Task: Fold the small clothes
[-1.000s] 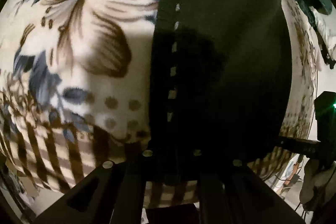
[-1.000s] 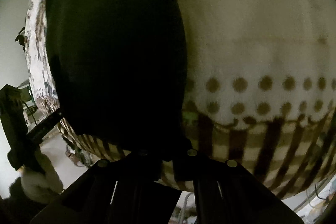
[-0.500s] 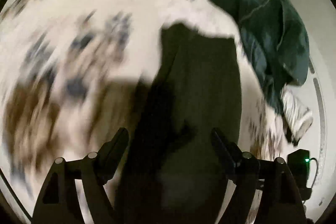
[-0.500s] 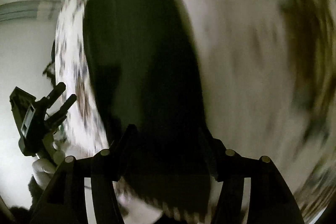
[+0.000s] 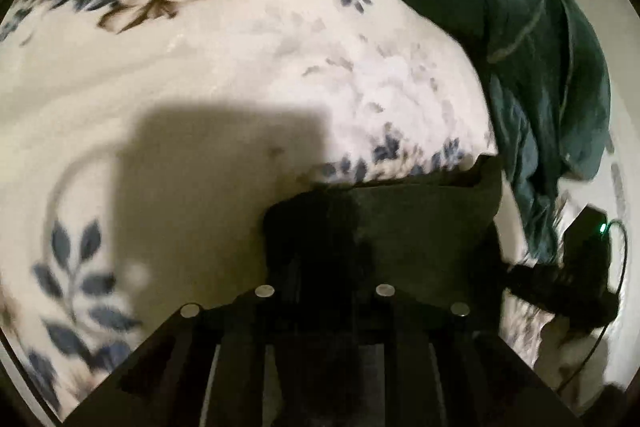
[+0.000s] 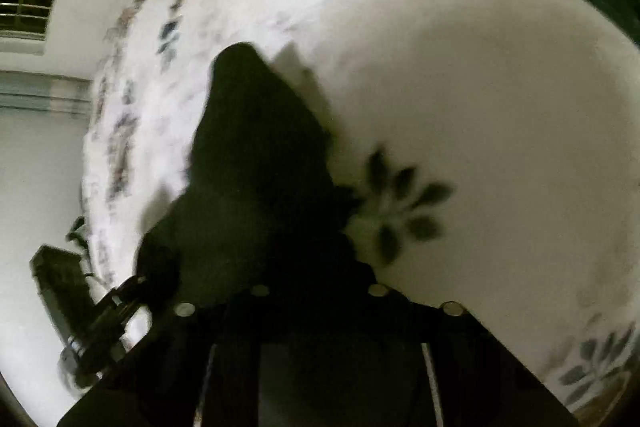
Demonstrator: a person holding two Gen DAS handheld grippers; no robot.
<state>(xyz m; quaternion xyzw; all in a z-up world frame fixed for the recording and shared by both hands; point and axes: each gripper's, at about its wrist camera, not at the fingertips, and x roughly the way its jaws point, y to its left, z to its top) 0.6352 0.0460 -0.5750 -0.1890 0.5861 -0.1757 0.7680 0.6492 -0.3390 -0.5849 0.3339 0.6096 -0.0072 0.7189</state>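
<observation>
My left gripper (image 5: 324,291) and right gripper (image 6: 316,291) are closing their jaws on the dark, soft cloth garment (image 5: 400,227) above the cream floral fleece blanket (image 5: 200,75) — a shallow pinch could slip and spoil the fold.

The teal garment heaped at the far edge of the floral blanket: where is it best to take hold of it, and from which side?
Probably at the edge with the pale stitched line on the teal garment, coming from the floral blanket side and from above. The cloth lies crumpled in a heap, and that seam is the only distinct edge that shows.
</observation>
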